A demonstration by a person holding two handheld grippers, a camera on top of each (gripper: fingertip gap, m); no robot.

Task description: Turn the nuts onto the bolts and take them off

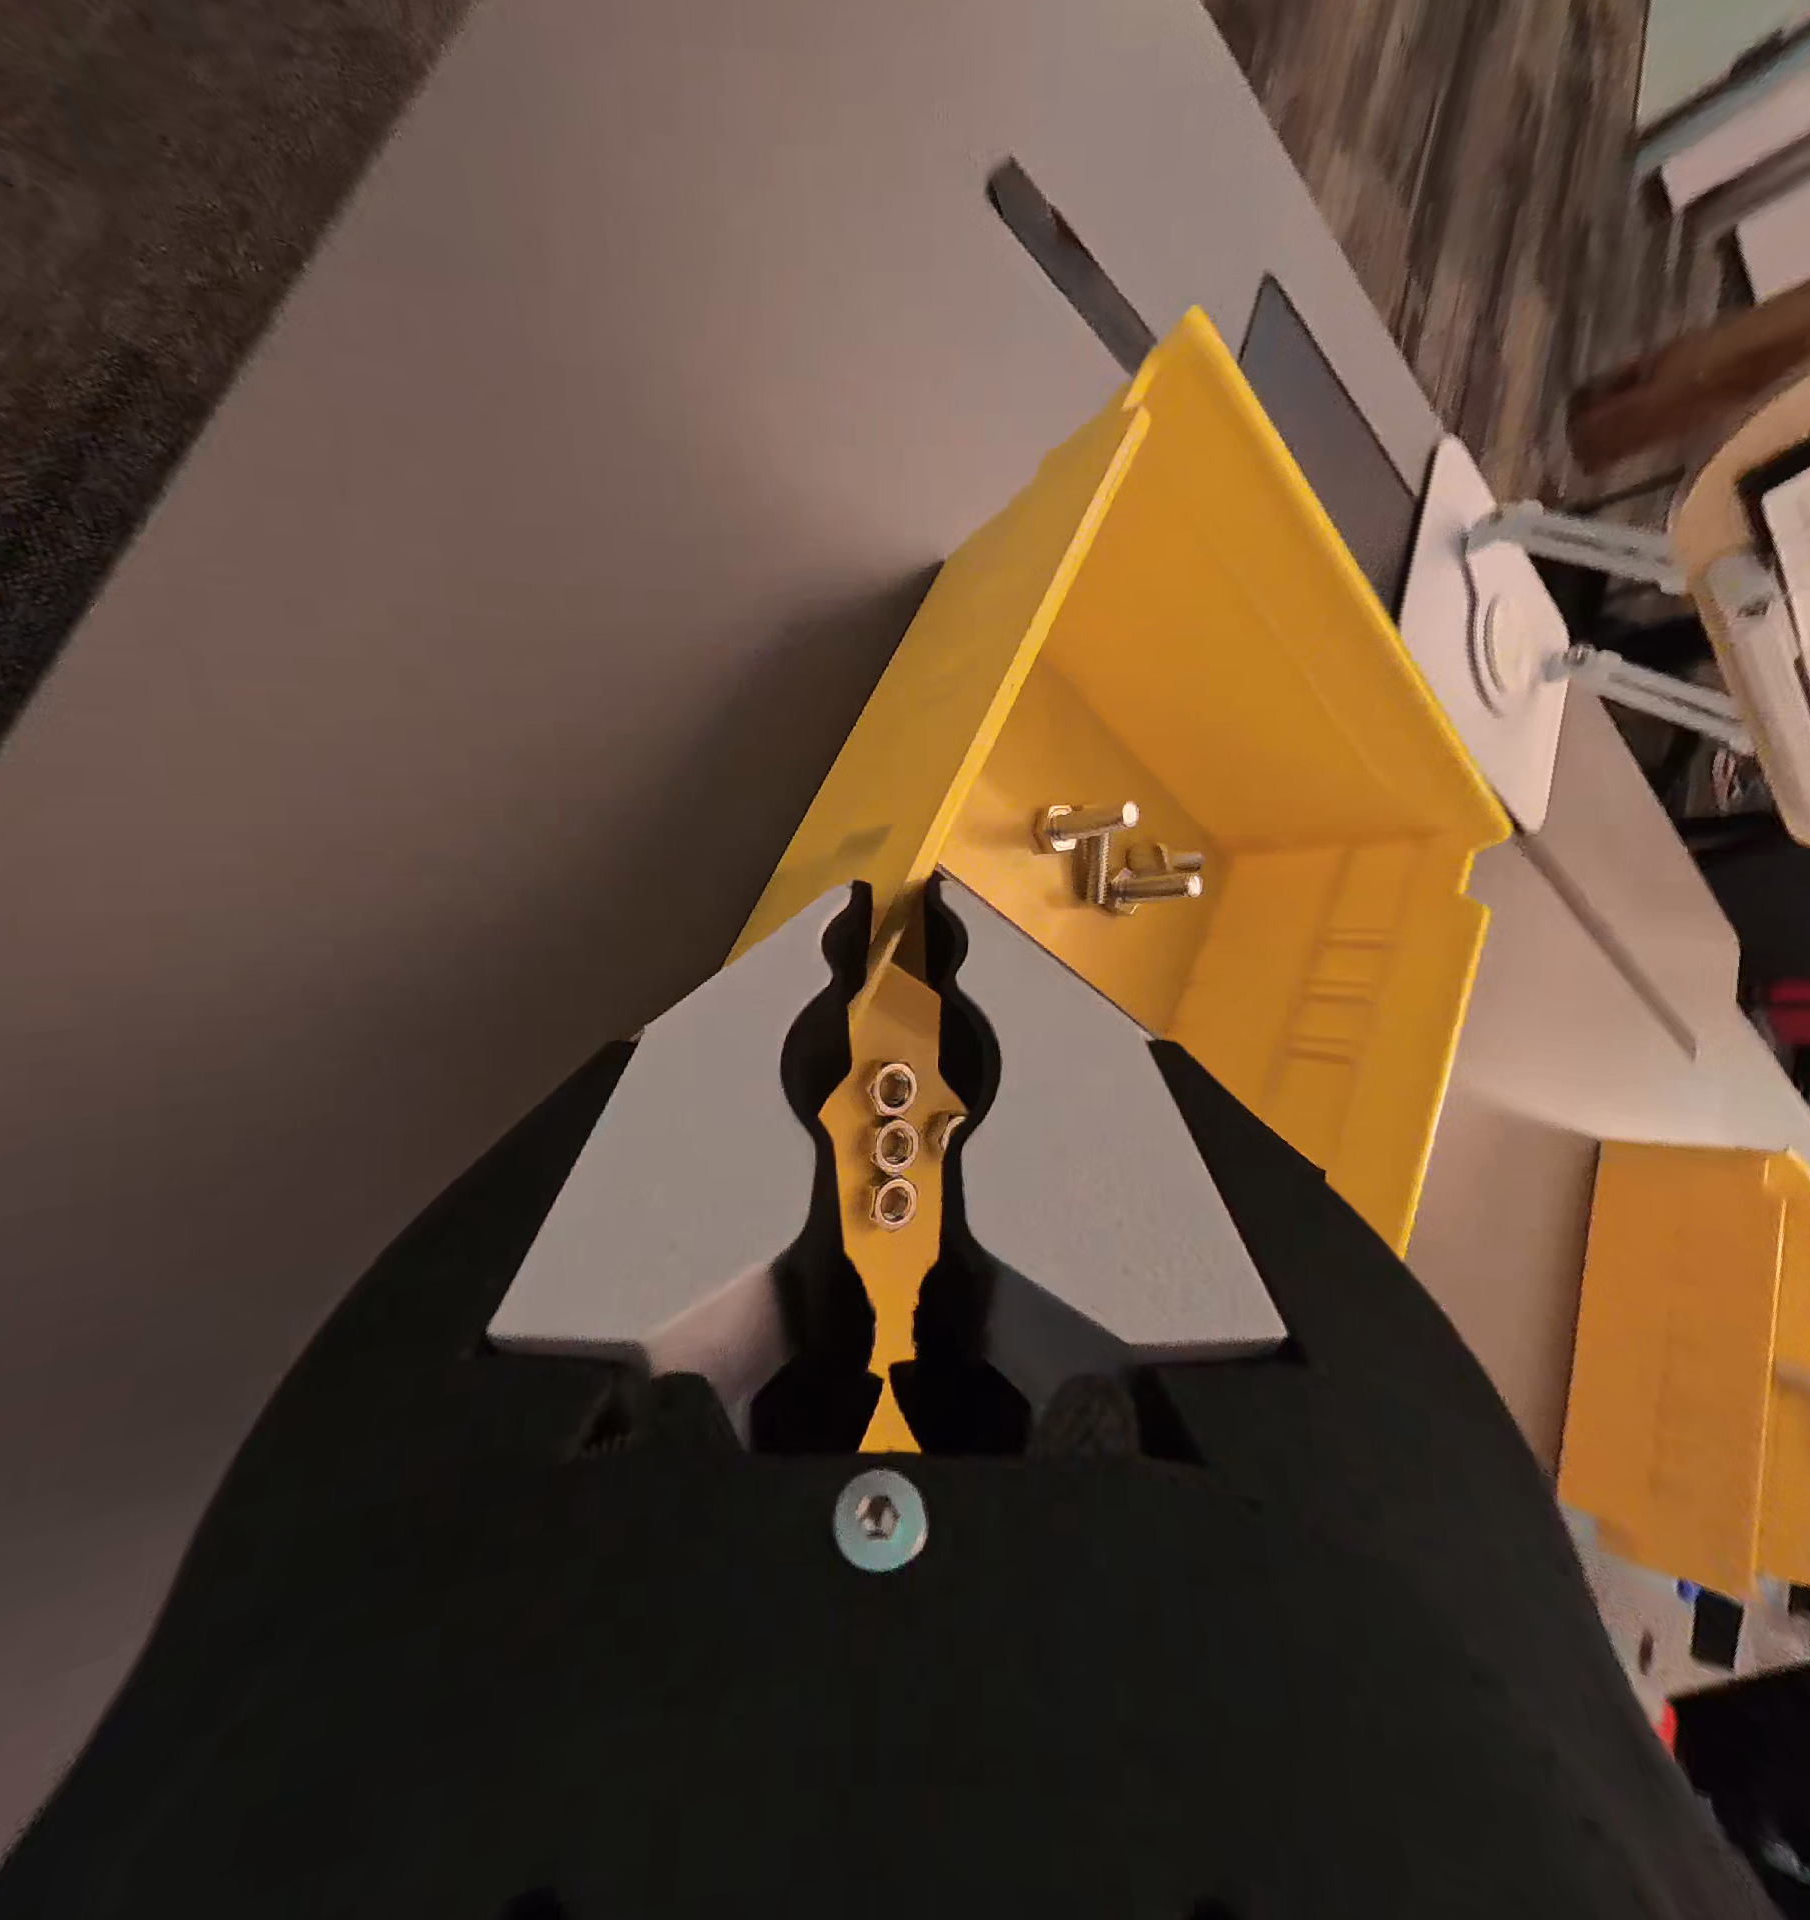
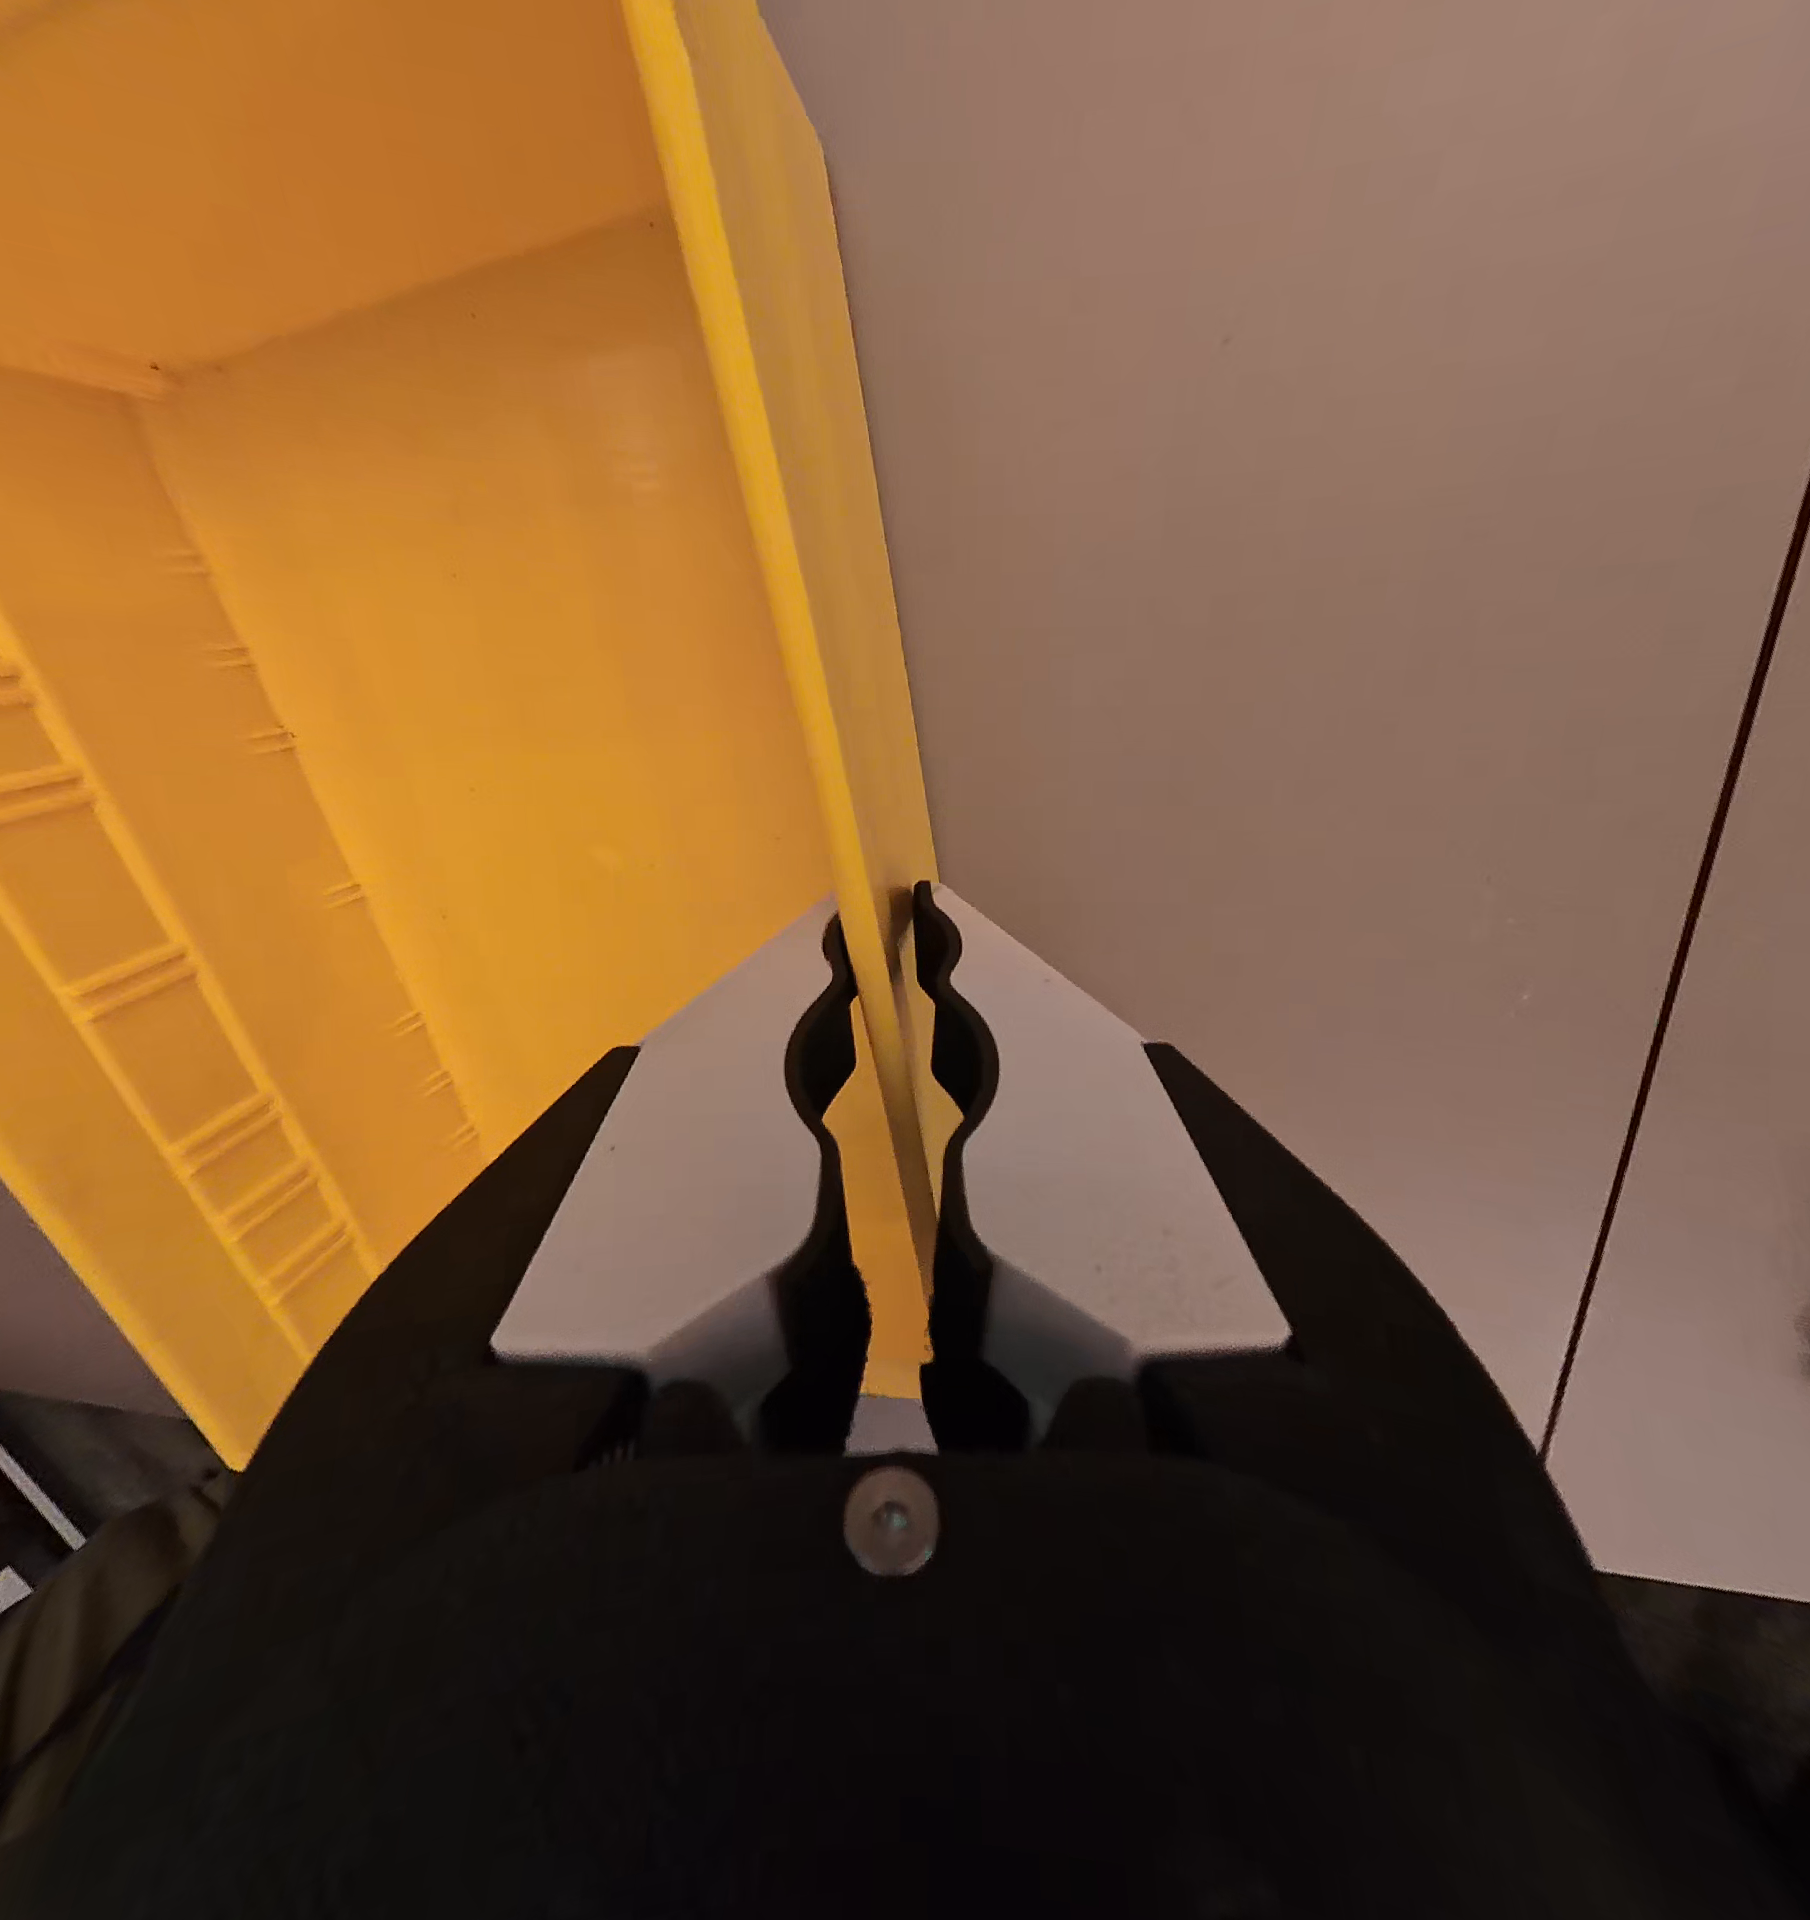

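left wrist view: both grippers pinch yellow bin walls.
left gripper (image 1: 893,904) is closed on the yellow bin (image 1: 1233,644) wall; three nuts (image 1: 894,1146) in a row lie between its fingers, a fourth part-hidden, three bolts (image 1: 1119,857) just beyond, right of the tips. right gripper (image 2: 888,906) clamps an empty bin (image 2: 413,623) wall.

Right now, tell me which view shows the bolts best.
The left wrist view: the bolts lie in a loose pile on the yellow bin's floor. The right wrist view shows only a bare yellow bin interior, no bolts.
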